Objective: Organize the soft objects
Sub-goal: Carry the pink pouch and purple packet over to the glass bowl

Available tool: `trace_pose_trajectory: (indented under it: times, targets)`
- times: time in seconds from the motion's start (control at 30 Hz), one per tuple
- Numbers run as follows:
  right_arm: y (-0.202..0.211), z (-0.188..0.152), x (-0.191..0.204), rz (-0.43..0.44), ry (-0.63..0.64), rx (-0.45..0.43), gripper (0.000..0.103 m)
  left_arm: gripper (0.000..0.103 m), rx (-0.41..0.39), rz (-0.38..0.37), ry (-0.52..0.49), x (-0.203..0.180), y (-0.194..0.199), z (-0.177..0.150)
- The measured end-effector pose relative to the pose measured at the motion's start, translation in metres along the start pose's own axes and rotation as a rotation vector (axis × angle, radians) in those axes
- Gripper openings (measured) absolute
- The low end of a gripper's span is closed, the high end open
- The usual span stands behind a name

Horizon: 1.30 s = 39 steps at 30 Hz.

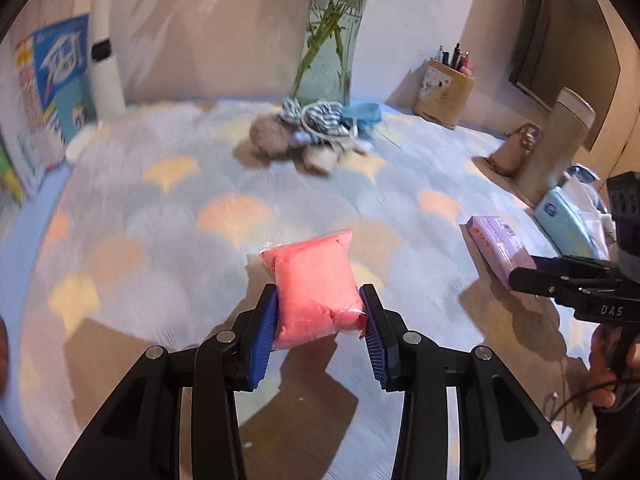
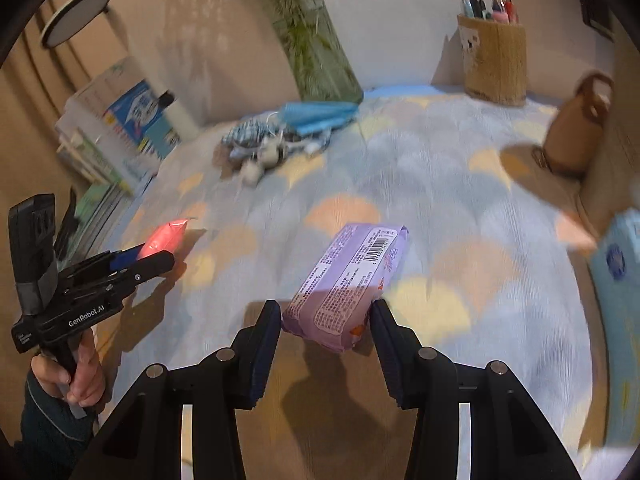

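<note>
Left wrist view
Left gripper (image 1: 320, 320): blue ribbed pads clamped on both sides of a soft pink plastic-wrapped packet (image 1: 316, 288); packet bulges between the pads, held above the tablecloth, shadow beneath.
Surface: pastel fan-patterned tablecloth (image 1: 160, 208), blue, yellow and peach.
Far centre: pile of small soft items (image 1: 308, 132), striped blue-white fabric, a beige fuzzy ball, a blue cloth, just in front of a glass vase with green stems (image 1: 332, 56).
Far right: woven pen holder with pens (image 1: 444, 92); beige cylindrical bottle (image 1: 556, 144).
Right edge: right gripper (image 1: 524, 276) seen side-on, closed on a flat lilac printed packet (image 1: 496, 244).

Right wrist view
Right gripper (image 2: 326, 320): both fingers pressed against the near end of the lilac packet (image 2: 352, 280); barcode face up, far end pointing away, packet off the cloth.
Left: left gripper (image 2: 156, 256), held by a hand (image 2: 76, 376), pinching the pink packet (image 2: 168, 234).
Far left: stacked books (image 2: 120, 132).
Far centre: soft-item pile (image 2: 276, 136) beside the vase (image 2: 316, 48).
Far right: pen holder (image 2: 496, 60); small brown handbag (image 2: 576, 128).
</note>
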State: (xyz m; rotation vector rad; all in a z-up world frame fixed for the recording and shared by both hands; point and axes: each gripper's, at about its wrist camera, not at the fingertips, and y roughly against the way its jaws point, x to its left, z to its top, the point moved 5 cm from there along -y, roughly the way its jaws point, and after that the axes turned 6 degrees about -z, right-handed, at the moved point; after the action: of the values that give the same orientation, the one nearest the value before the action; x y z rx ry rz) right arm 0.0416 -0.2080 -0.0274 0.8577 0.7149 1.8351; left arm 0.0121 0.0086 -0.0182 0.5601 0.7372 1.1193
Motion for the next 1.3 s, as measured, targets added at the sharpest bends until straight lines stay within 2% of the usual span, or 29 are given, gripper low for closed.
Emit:
trace_pose_trajectory:
  times: [0.07, 0.1, 0.17, 0.2, 0.27, 0.33, 0.43, 0.53, 0.67, 0.73, 0.8, 0.87, 1.0, 1.03, 1.3]
  targets:
    - [0.004, -0.012, -0.003, -0.007, 0.008, 0.009, 0.045, 0.039, 0.018, 0.054, -0.025, -0.007, 0.000, -0.005]
    - [0.005, -0.016, -0.005, -0.017, 0.009, 0.015, 0.045, 0.043, 0.020, 0.055, -0.027, -0.009, 0.001, -0.006]
    - [0.008, -0.021, -0.012, -0.044, -0.005, 0.047, 0.046, 0.052, 0.036, 0.009, -0.014, -0.014, 0.003, -0.008]
    - [0.011, -0.022, -0.016, -0.049, -0.020, 0.056, 0.048, 0.063, 0.056, -0.037, 0.001, -0.017, 0.003, -0.010]
    - [0.019, -0.025, -0.026, -0.050, -0.078, 0.052, 0.073, 0.076, 0.057, -0.065, 0.023, -0.018, 0.004, -0.011]
    - [0.027, -0.029, -0.034, -0.016, -0.144, 0.029, 0.089, 0.076, 0.044, -0.055, 0.044, -0.015, 0.003, -0.011]
    - [0.022, -0.035, -0.037, 0.027, -0.218, 0.038, 0.092, 0.076, 0.050, -0.032, 0.079, -0.010, -0.006, -0.013]
    - [0.018, -0.035, -0.031, 0.004, -0.236, -0.006, 0.103, 0.072, 0.043, -0.005, 0.052, -0.013, -0.007, -0.013]
    - [0.005, -0.028, -0.014, -0.149, -0.163, -0.006, 0.103, 0.042, 0.041, 0.059, -0.001, -0.020, -0.008, -0.015]
    - [-0.003, -0.022, -0.010, -0.202, -0.138, -0.007, 0.098, 0.039, 0.035, 0.080, -0.005, -0.018, -0.008, -0.014]
    - [-0.006, -0.017, -0.012, -0.245, -0.117, -0.021, 0.083, 0.039, 0.029, 0.075, -0.001, -0.017, -0.007, -0.014]
    - [-0.008, -0.014, -0.014, -0.302, -0.087, -0.031, 0.063, 0.039, 0.026, 0.070, 0.006, -0.016, -0.007, -0.015]
    - [-0.005, -0.015, -0.018, -0.310, -0.071, -0.045, 0.048, 0.039, 0.022, 0.088, 0.000, -0.017, -0.006, -0.015]
    - [-0.003, -0.016, -0.018, -0.315, -0.067, -0.047, 0.041, 0.039, 0.017, 0.096, -0.005, -0.018, -0.005, -0.016]
    - [0.032, -0.042, -0.020, -0.295, -0.073, -0.092, 0.041, 0.038, -0.024, 0.144, -0.074, -0.034, 0.005, -0.019]
